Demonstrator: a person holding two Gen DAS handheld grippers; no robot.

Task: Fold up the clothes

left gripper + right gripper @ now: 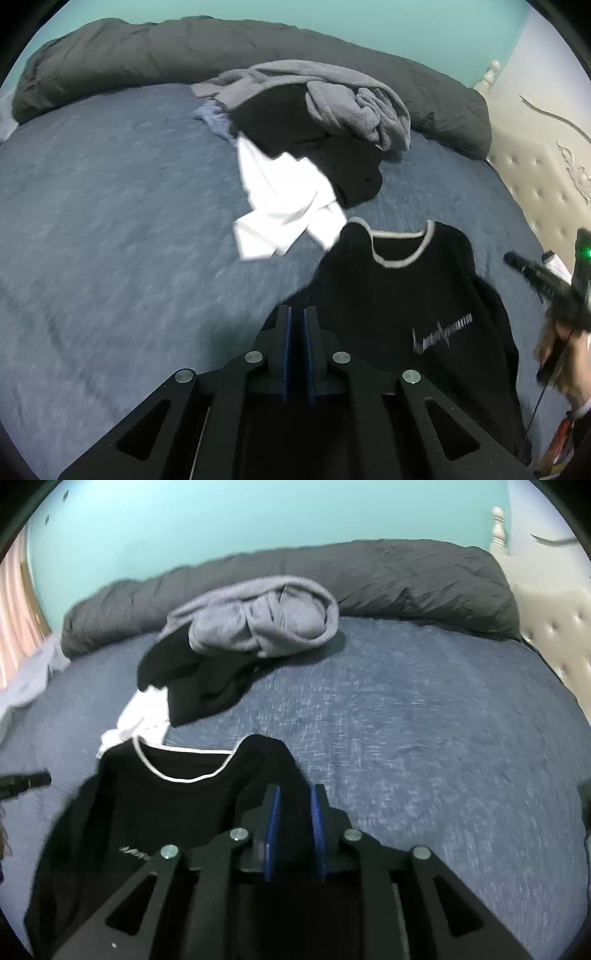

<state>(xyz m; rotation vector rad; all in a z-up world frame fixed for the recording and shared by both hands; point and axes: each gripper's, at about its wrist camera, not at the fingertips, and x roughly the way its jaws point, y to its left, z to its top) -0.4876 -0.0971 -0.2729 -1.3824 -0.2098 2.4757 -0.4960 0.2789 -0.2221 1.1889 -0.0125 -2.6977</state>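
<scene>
Turquoise wall [221,528] rose behind a bed covered in a blue, heathered sheet [110,206] with a soft, slightly fuzzy weave. Along the far edge lay a long, puffy dark grey duvet [155,55], rolled and creased, and to the right stood a cream headboard [546,184] with buttoned tufts. In the middle of the bed sat a loose heap of clothes: a crumpled grey sweatshirt [354,103] on top of a limp black garment [325,155], with a thin white shirt [280,199] spilling out from under them. Nearer the cameras a black T-shirt [406,295] with a pale ribbed neckline and a small silvery chest print was spread front-up, its neck pointing toward the heap and its left shoulder touching the white shirt. The left gripper [297,325], matte black with blue pads, had its fingers drawn to a narrow slit at the shirt's left shoulder edge; whether cloth sat between them could not be told. The right gripper [295,805] had its fingers narrowly apart with black cloth of the right shoulder bunched between them.
</scene>
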